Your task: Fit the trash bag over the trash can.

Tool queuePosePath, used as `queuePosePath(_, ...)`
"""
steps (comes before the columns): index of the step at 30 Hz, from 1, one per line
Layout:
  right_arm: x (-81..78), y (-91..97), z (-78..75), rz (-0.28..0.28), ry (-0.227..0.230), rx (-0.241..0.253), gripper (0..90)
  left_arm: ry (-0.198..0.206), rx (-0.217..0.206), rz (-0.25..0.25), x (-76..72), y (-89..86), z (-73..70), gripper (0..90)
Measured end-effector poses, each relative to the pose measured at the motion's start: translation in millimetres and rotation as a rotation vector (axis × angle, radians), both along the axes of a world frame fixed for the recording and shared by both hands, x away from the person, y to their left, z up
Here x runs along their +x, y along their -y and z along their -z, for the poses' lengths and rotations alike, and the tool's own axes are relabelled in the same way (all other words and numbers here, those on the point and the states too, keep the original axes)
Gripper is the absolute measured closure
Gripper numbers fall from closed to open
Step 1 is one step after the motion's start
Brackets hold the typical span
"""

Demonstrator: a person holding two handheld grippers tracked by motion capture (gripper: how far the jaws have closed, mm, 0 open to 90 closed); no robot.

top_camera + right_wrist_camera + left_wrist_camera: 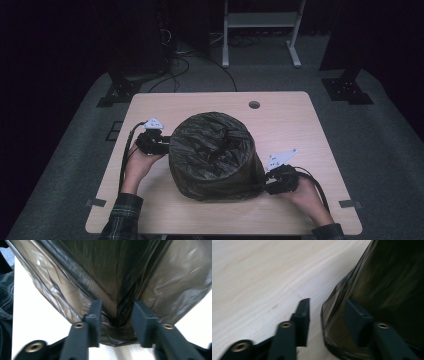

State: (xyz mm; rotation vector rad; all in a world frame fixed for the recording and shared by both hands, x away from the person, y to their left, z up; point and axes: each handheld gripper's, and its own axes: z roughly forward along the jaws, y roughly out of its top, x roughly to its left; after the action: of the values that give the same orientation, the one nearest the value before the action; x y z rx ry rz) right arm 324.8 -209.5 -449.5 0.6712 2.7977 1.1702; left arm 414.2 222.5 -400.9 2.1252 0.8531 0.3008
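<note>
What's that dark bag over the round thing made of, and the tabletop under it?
Bag: seemingly thin plastic film, dark and half see-through; it wrinkles, shines, and gathers into folds.
Tabletop: pale wood or wood-look laminate, matte, with faint grain streaks; which one is unclear.

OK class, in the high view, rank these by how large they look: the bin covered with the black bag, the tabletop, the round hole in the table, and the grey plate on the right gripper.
1. tabletop
2. bag-covered bin
3. grey plate
4. round hole
</note>
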Motion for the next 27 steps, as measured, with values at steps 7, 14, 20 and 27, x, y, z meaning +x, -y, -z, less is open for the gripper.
queuePosePath(7,-1.4,7.1,-29.3,0.040,0.026,0.071,23.4,0.018,-0.010,0.005,-9.2,-7.9,-19.0,28.9)
queuePosePath(14,-4.7,13.1,-58.0,0.027,0.083,0.146,5.3,0.027,0.034,-0.002,-22.4,-16.6,-18.2,9.4)
queuePosePath(20,-5.2,10.7,-87.5,0.010,0.139,0.190,2.3,0.043,0.020,-0.019,-40.1,-33.3,-18.6,1.8)
queuePosePath(27,-0.7,3.2,-112.1,-0.002,0.177,0.188,1.5,0.038,0.095,0.029,-64.6,-37.5,-5.4,0.0)
